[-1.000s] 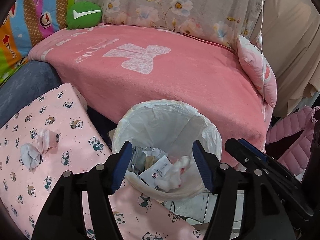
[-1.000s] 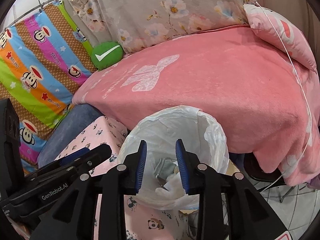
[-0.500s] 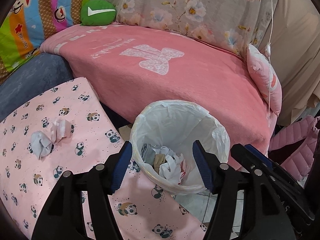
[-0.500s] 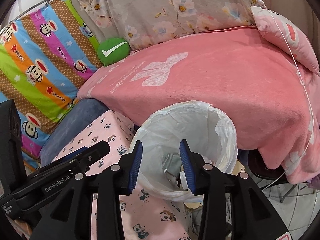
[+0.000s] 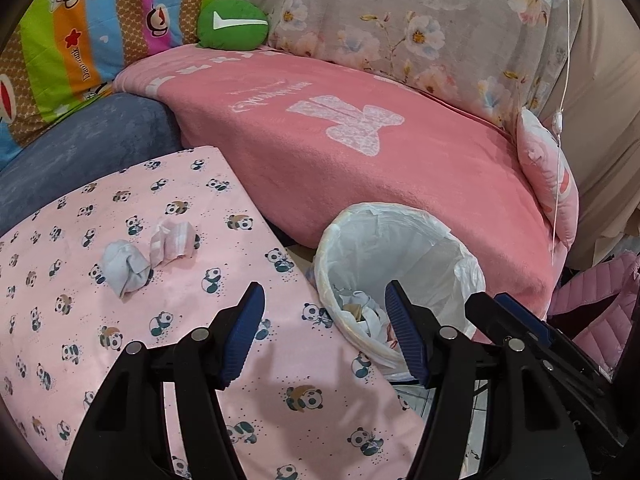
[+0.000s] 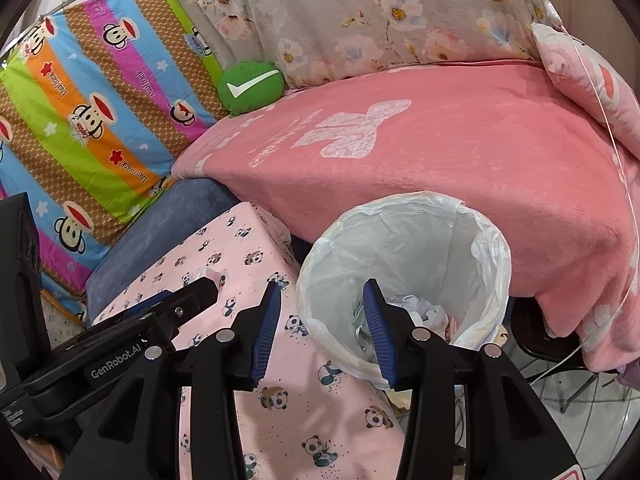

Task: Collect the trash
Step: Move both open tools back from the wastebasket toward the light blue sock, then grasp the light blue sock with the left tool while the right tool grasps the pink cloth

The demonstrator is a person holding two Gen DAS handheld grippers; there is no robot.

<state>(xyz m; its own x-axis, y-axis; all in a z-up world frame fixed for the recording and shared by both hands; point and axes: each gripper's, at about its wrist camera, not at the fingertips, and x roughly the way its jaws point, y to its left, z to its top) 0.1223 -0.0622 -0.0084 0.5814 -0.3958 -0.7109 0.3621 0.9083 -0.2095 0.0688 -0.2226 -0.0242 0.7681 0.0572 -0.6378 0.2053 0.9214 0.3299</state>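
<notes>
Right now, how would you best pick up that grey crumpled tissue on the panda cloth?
Come from above and pinch the raised middle of the grey tissue. It lies as a loose lump on the flat panda cloth, and a pink-white wad sits close on one side, so I would probably close the left gripper across its narrower width.

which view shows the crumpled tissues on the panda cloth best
The left wrist view. Both crumpled tissues lie in plain sight on the panda cloth, left of the bin. In the right wrist view the left gripper covers that spot, so they are hidden.
</notes>
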